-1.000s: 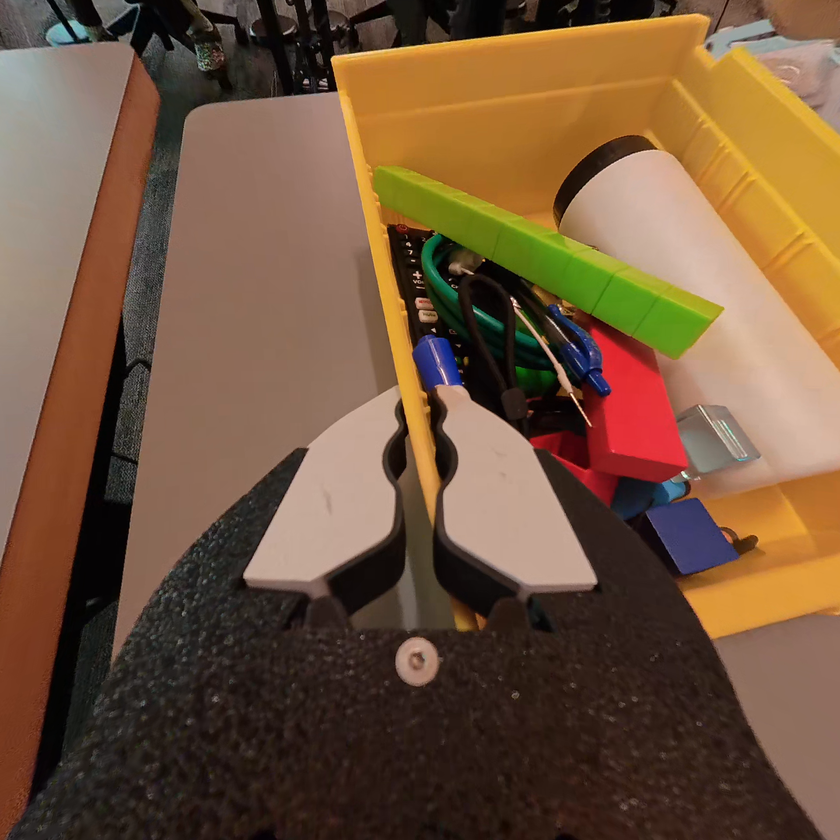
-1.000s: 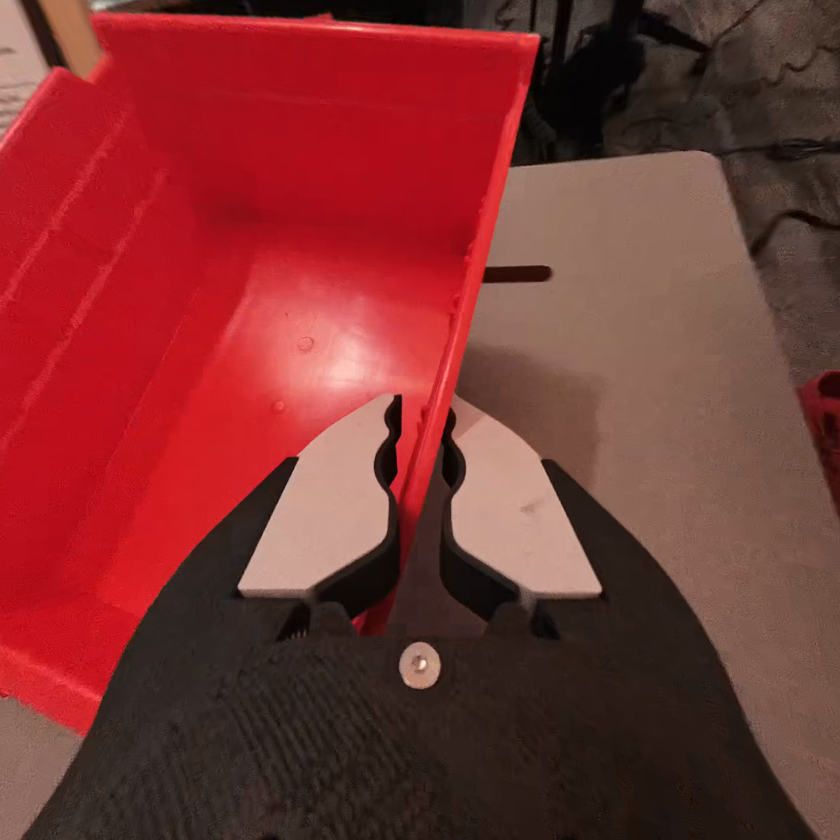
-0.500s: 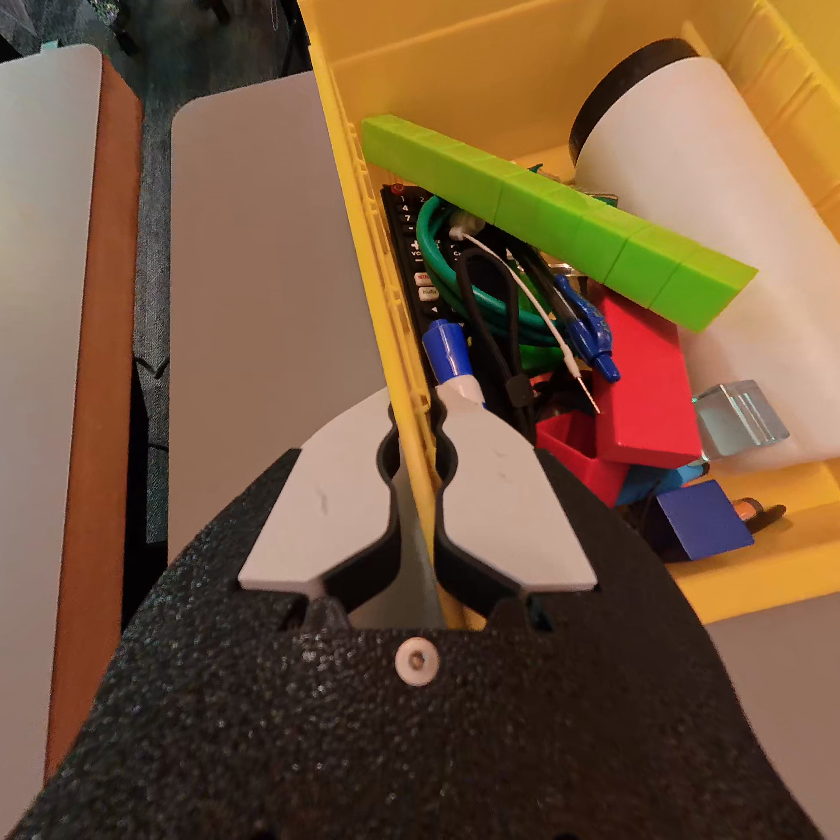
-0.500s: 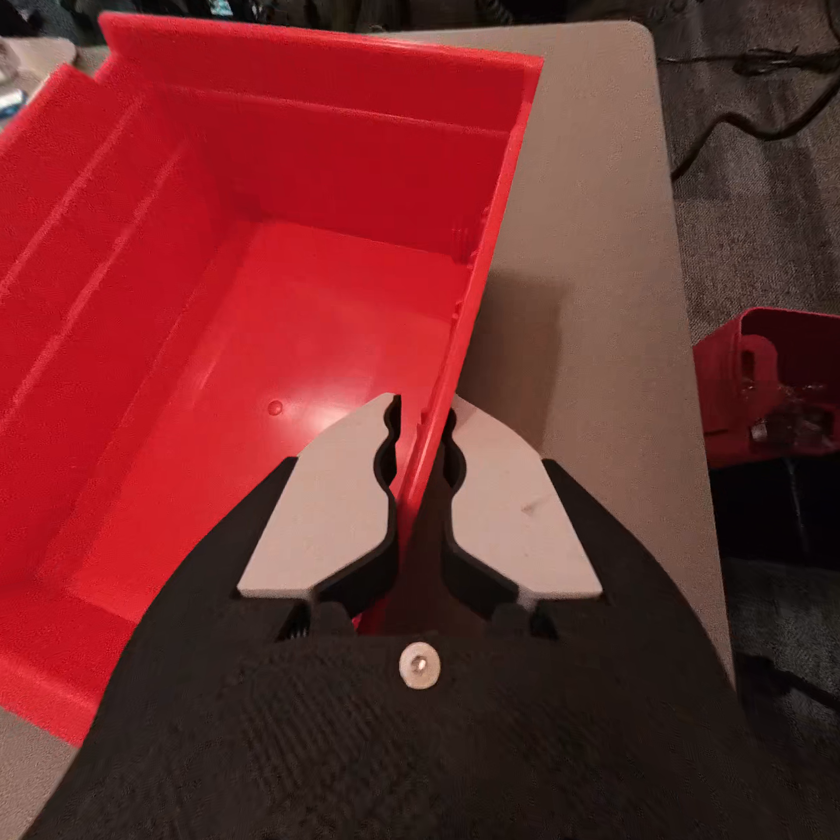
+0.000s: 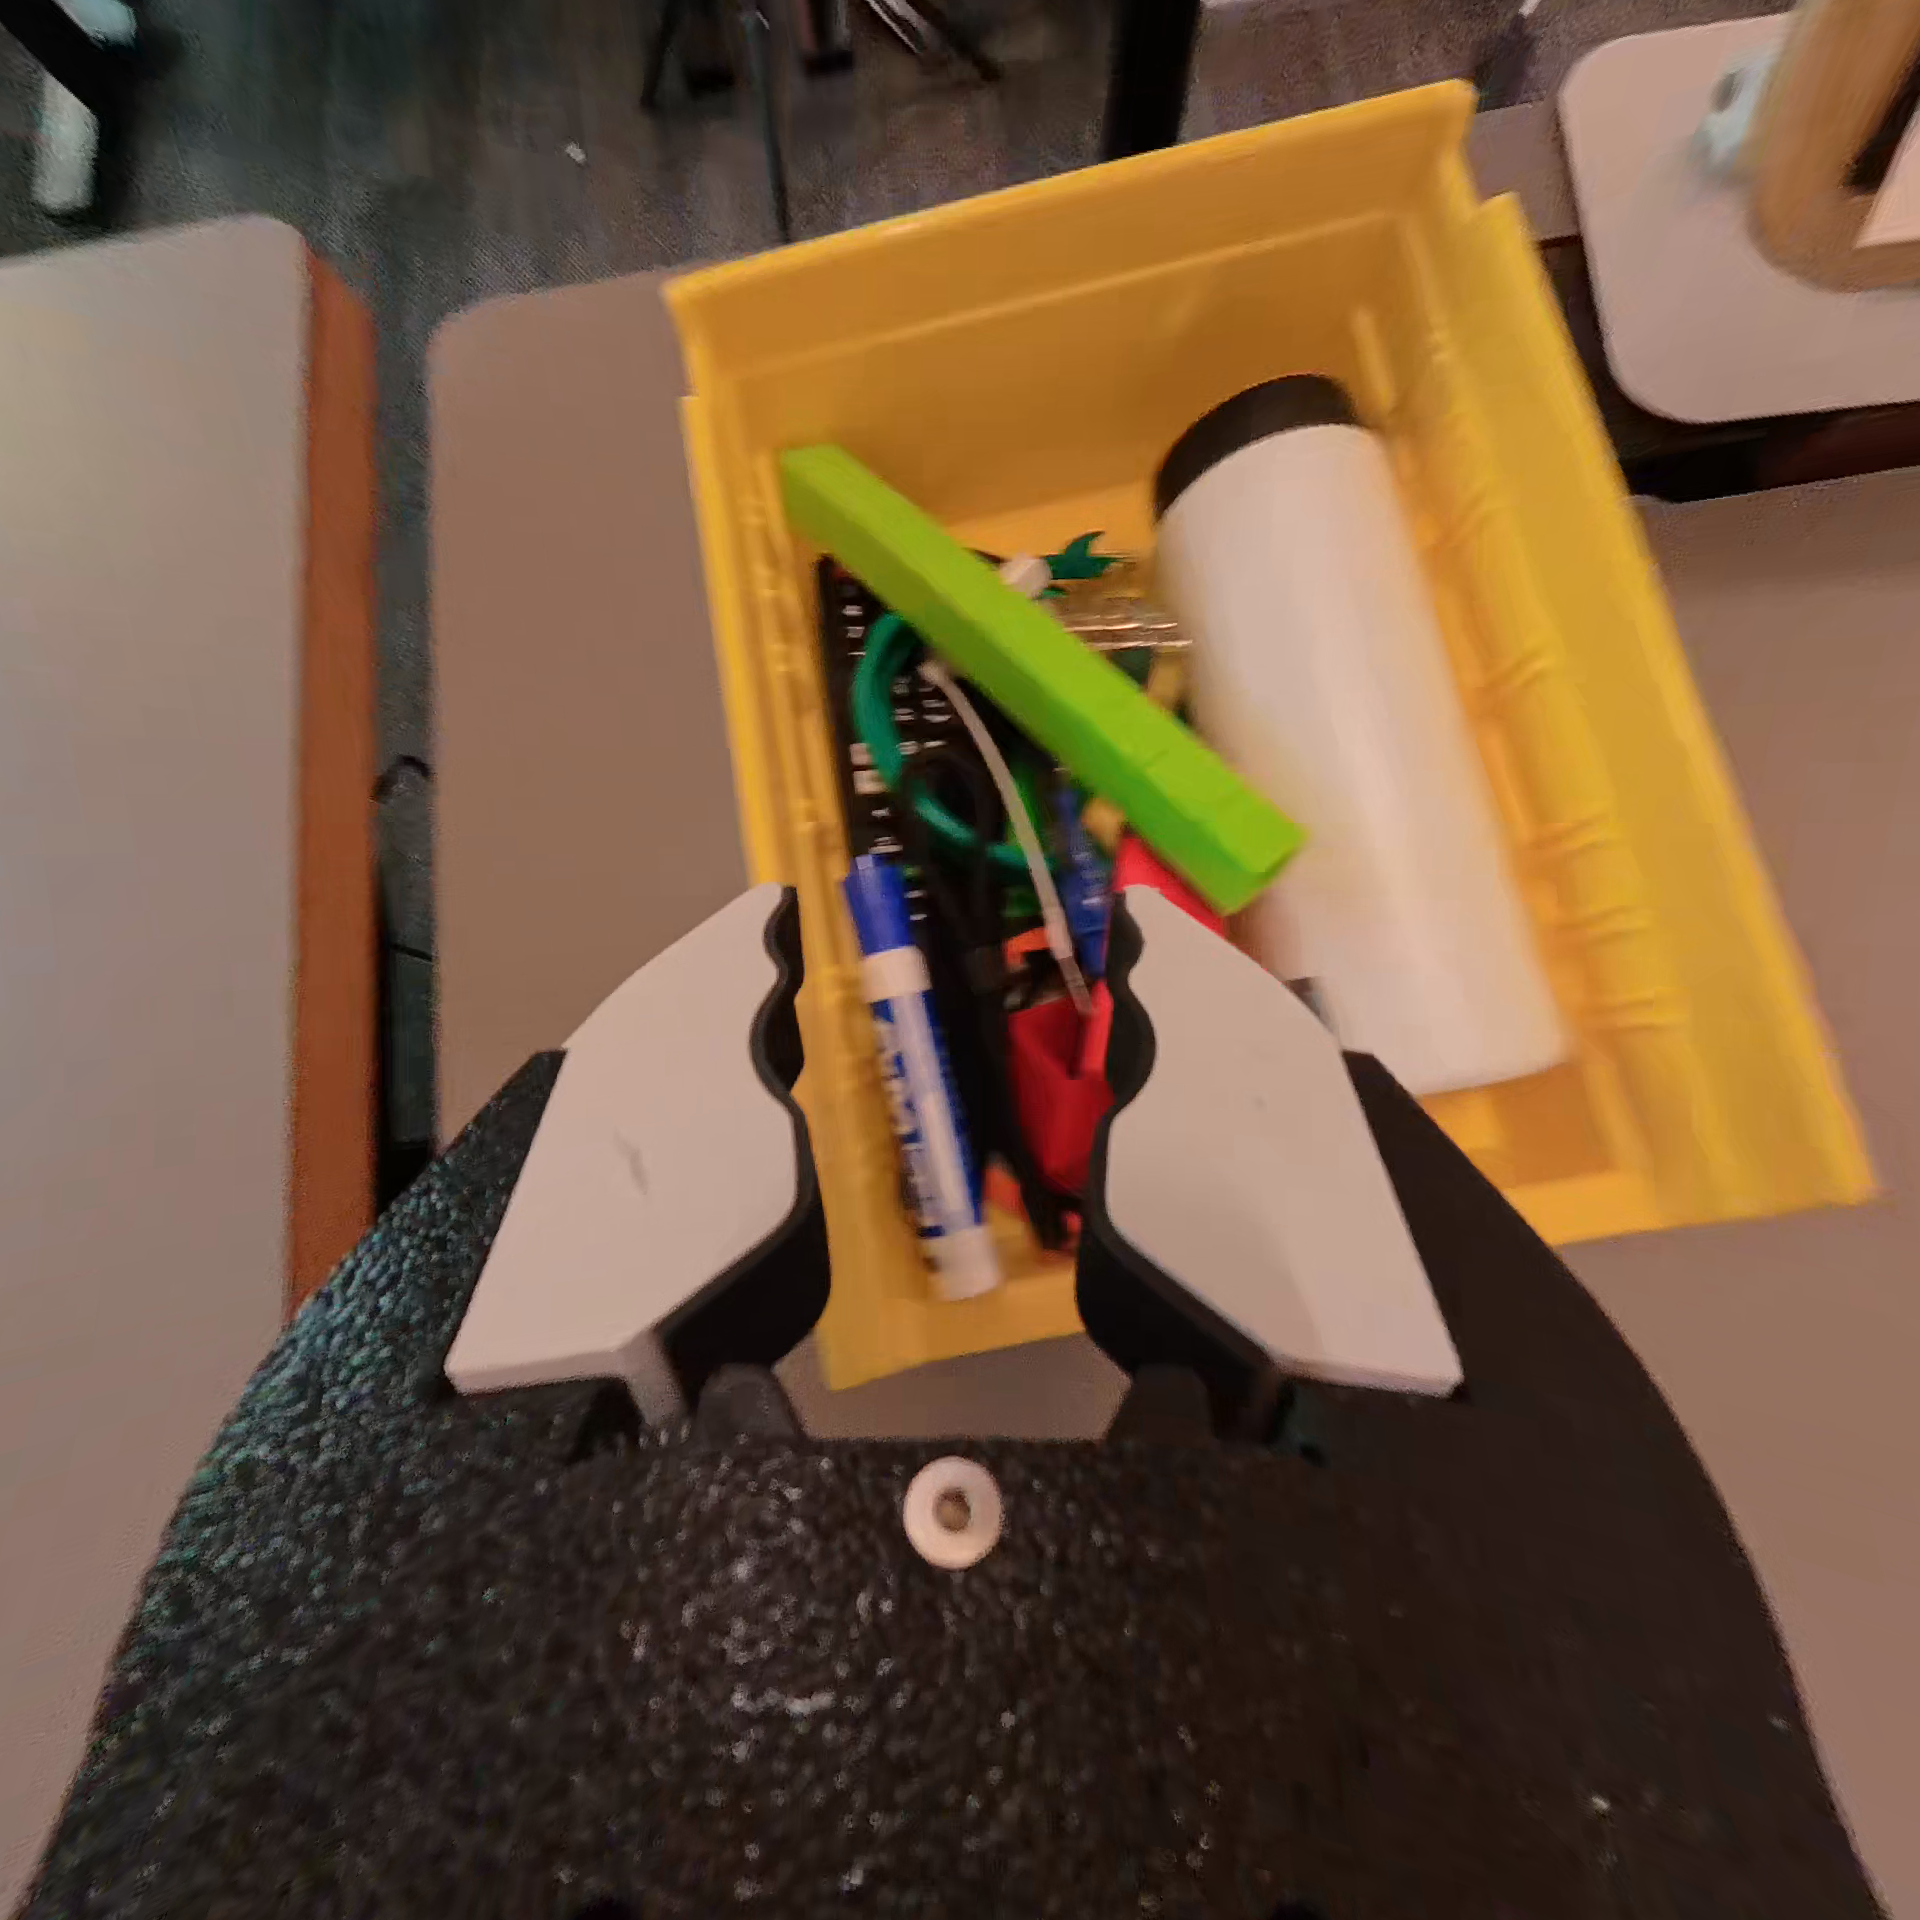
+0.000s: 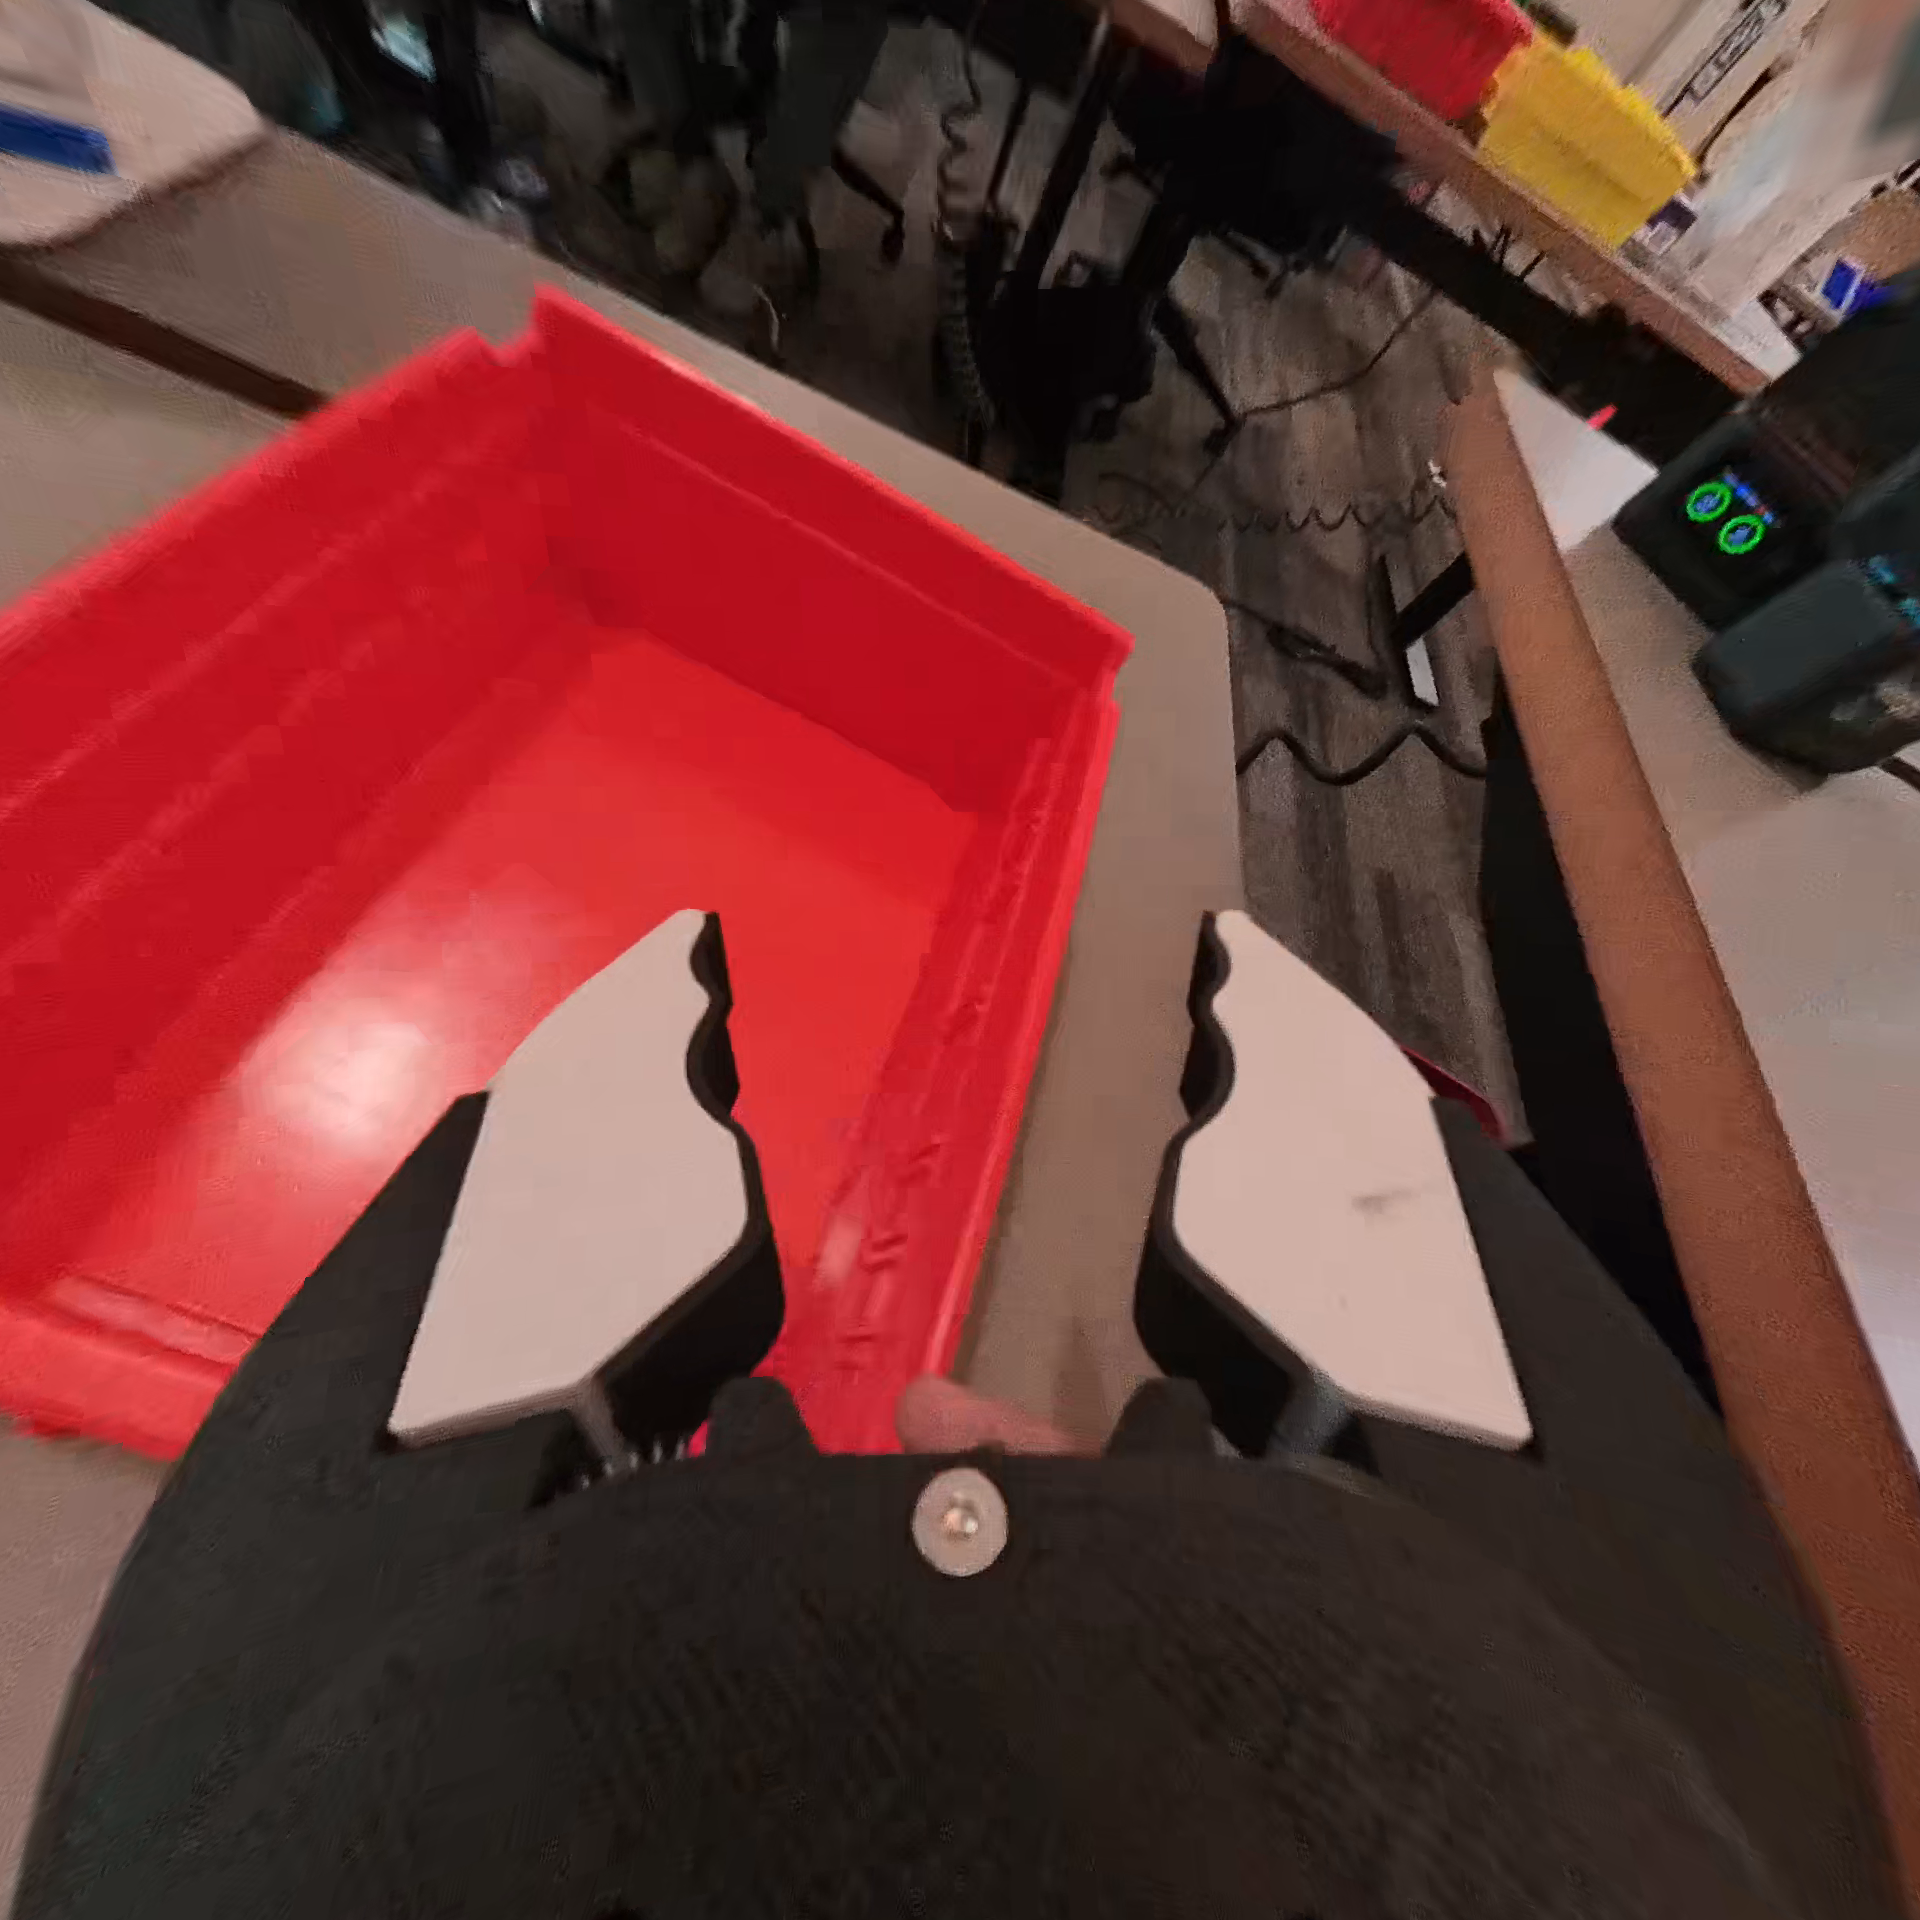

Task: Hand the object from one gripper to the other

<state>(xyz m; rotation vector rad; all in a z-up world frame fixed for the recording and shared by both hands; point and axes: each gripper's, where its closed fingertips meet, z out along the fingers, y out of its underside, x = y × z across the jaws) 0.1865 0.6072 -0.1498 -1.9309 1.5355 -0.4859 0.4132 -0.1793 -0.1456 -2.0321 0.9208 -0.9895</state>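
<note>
Grey table (image 5: 561, 623) carries yellow bin (image 5: 1039, 260) full of clutter; red bin (image 6: 727, 540) empty. Left hand-held gripper (image 5: 951, 914) spread wide above blue marker (image 5: 914, 1081) lying against the left wall. Right hand-held gripper (image 6: 956, 930) wide, empty. I'd straddle the marker mid-barrel, clear of cables.

I see a glossy red plastic bin (image 6: 727, 665), a matt yellow plastic bin (image 5: 1039, 343), and a smooth grey tabletop (image 5: 561, 582).
</note>
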